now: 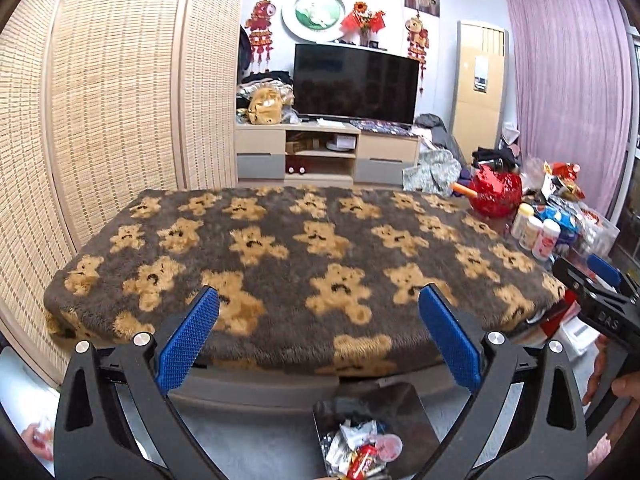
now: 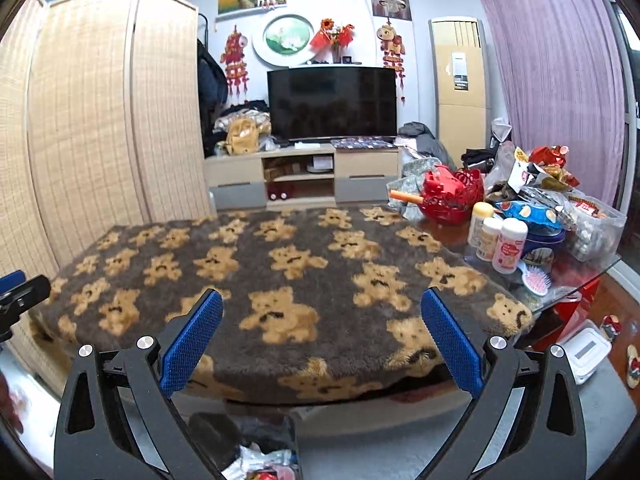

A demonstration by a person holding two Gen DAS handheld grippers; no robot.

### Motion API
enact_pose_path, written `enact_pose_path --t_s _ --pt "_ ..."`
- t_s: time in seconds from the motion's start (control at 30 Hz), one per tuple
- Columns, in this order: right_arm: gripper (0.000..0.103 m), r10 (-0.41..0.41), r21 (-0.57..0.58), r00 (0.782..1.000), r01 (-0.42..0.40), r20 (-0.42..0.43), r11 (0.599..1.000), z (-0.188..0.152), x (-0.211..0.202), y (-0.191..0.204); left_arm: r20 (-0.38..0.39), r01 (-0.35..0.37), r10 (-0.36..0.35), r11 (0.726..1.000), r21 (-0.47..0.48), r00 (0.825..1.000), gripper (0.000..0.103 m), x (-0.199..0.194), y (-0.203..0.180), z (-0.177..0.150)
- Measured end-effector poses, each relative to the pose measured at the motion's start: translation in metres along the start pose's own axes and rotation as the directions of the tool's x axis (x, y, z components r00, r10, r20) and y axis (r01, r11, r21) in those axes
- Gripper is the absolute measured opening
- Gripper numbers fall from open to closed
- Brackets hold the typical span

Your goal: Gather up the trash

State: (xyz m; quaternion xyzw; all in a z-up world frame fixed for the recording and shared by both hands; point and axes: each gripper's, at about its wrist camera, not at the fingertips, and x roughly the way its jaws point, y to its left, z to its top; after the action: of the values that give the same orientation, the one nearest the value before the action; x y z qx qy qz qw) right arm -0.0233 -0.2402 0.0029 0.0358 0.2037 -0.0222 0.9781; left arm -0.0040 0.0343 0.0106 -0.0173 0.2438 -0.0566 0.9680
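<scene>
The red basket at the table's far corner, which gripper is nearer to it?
Right. The red basket lies ahead-right of the right gripper; the left gripper sits farther left, with the basket farther off.

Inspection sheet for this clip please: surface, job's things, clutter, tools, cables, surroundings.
Surface: bear-print blanket covers the table; no trash seen on it.
Job's things: trash bin on the floor by the near table edge, holding wrappers.
Clutter: red basket, bottles, snack bags at the right end.
Tools: left tool and right tool open, empty.
Cables: nothing seen.
Surroundings: TV, bamboo screen, purple curtain.
</scene>
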Motion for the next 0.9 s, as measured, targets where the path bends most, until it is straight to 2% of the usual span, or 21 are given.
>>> enact_pose_path --t_s 0.2,0.7,0.9 --pt "0.1 -0.014 0.004 0.999 0.014 0.029 1.0 -0.003 0.0 -0.002 0.013 -0.018 0.018 1.0 -0.006 1.0 0.095 0.009 0.002 -0.004" --pt "0.1 -0.083 -0.015 0.995 0.083 -0.056 0.996 -0.021 0.016 -0.004 -0.011 -0.037 0.038 0.998 0.047 0.999 0.095 0.022 -0.006 -0.024" --pt "0.1 -0.073 0.001 0.995 0.074 -0.073 0.997 -0.024 0.016 -0.007 -0.023 -0.041 0.042 0.997 0.06 0.999 0.095 0.023 -0.008 -0.029"
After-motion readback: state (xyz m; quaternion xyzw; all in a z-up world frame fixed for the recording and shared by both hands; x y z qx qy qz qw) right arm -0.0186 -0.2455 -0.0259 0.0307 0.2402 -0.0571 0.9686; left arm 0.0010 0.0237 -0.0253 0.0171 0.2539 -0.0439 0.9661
